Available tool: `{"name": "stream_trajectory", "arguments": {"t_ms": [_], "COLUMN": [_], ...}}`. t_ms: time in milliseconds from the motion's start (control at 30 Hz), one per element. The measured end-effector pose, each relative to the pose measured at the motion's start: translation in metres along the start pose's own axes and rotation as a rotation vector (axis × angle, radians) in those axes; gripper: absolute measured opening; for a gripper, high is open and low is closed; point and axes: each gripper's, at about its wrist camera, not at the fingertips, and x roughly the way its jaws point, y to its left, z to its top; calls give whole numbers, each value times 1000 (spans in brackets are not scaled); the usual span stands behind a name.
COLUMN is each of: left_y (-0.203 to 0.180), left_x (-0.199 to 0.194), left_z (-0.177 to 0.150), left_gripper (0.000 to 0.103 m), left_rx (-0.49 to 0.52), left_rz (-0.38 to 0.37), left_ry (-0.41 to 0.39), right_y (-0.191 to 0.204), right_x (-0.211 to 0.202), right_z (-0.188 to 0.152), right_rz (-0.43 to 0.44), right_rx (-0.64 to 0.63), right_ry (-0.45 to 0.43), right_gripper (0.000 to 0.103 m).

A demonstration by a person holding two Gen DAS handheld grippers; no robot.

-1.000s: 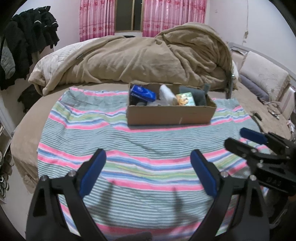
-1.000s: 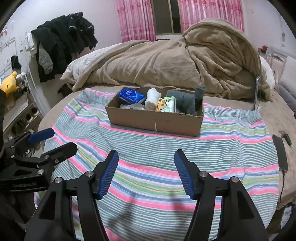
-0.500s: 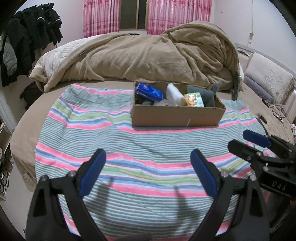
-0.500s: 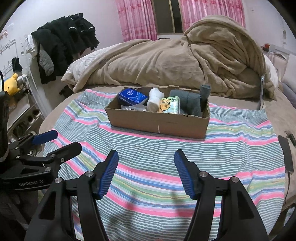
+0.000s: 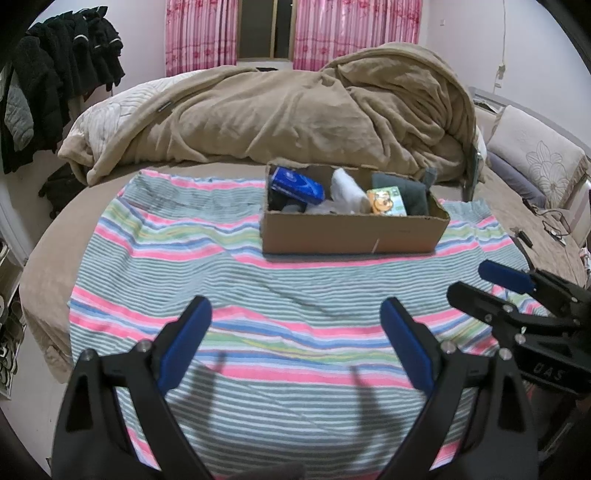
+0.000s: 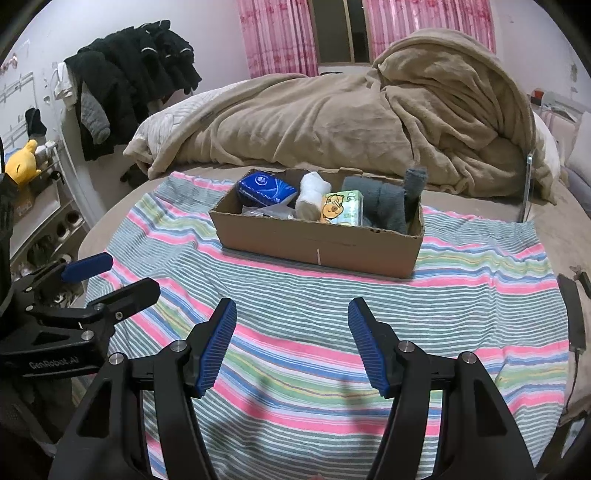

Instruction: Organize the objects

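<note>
While both of your tools hover over the near part of the striped towel (image 5: 207, 258), nothing sits between either pair of fingers. Far left, dark coats (image 6: 122, 92) hang on the wall and a yellow plush toy (image 6: 22, 162) sits on a shelf. Your left gripper (image 5: 295, 343) has its jaws spread wide and empty, blue pads facing each other above bare stripes. Ahead of it, slightly right of its centre line and well apart from the fingertips, the cardboard box (image 5: 351, 234) rests on the far part of the towel. Inside, going left to right, you have a blue tissue pack (image 5: 295, 183) leaning at the left end, a white rolled cloth (image 5: 347, 190), a green carton with a cartoon bear (image 5: 388, 201), then grey folded cloth (image 5: 412, 192) at the right end. Behind the box a tan blanket (image 5: 295, 110) is heaped on the bed, with pink curtains (image 5: 201, 33) on the far wall. Your right gripper (image 6: 291, 343) is likewise parted wide and holds nothing; from its own camera the box lies straight ahead and far of the tips, not touching them. Each tool shows at the edge of the other's view, side by side and apart. Far right, a patterned pillow (image 5: 535, 162) lies at the bed's edge and a dark cable (image 6: 572, 321) lies just beside the towel's right border
</note>
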Motion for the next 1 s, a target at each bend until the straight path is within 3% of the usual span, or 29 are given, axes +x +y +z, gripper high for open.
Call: {"name": "stream_trajectory", "arguments": {"t_ms": [1000], "left_y": [0], "left_x": [10], "left_z": [6], "left_gripper": [94], "left_rx": [9], "left_rz": [-25], "left_ry": [13], "right_y": [-15], "right_x": [6], "right_z": [0], "right_rz": [-7], "right_rx": [21], "right_ry": [34], "right_gripper": [66]}}
